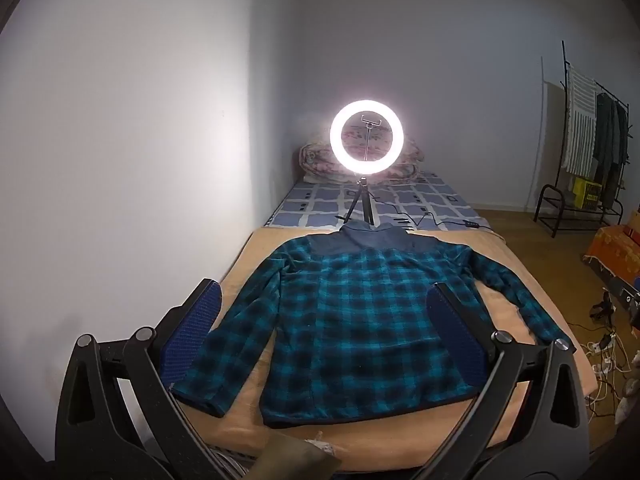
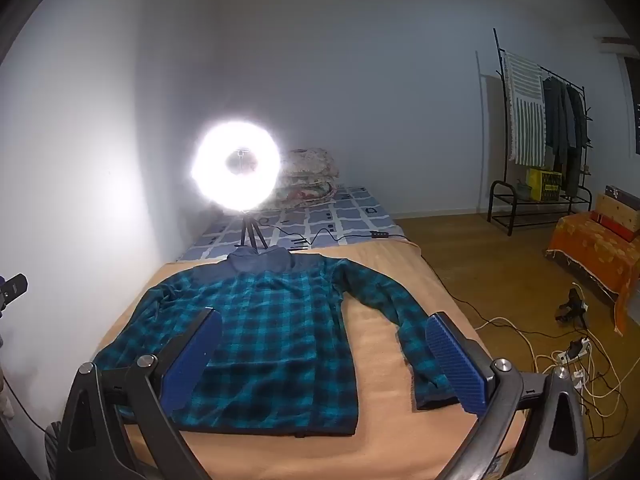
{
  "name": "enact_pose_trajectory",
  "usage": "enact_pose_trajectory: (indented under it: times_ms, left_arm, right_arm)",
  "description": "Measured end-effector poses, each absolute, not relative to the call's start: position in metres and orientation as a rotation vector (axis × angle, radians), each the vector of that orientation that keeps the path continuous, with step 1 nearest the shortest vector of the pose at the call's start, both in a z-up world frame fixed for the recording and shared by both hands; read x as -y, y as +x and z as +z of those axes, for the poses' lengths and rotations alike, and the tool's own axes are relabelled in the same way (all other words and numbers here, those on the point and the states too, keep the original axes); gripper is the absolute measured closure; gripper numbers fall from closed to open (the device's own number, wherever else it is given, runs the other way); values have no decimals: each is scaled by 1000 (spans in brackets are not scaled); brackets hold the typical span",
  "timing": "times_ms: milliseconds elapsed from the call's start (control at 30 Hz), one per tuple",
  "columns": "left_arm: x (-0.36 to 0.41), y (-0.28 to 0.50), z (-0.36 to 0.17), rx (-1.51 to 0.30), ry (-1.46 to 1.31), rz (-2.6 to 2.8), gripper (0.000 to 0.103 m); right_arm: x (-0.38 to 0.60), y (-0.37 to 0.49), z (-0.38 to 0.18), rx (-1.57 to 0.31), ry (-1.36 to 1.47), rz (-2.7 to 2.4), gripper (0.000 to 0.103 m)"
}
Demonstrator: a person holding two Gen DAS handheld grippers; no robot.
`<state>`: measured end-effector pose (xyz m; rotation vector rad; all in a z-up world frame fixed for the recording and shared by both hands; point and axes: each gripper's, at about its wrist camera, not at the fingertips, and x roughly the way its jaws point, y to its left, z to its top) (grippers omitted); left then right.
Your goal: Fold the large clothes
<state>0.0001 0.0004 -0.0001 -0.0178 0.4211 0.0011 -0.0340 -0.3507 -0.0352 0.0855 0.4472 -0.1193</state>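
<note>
A bed [image 1: 532,300] with a plaid shirt spread on it.

The near part of the bed is covered by a tan blanket [image 2: 384,352]; the far part shows a blue and white checked sheet [image 1: 416,196]. A teal and black plaid shirt [image 1: 352,320] lies flat on the tan blanket, its dark blue collar toward the far end and both sleeves spread outward and angled down toward the near edge. Just beyond the collar a lit ring light [image 1: 367,139] stands on a small tripod on the checked sheet, with its black cable [image 2: 320,236] trailing across the sheet. A folded floral quilt [image 2: 308,180] is stacked at the far end against the wall.
</note>
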Motion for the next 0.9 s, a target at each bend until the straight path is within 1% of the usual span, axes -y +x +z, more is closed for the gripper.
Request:
enact_pose_trajectory:
  times_ms: [900]
  left_arm:
    - [-4, -13, 11, -382, 3, 10, 0]
  right_arm:
    - [341, -43, -28, -410, 81, -113, 0]
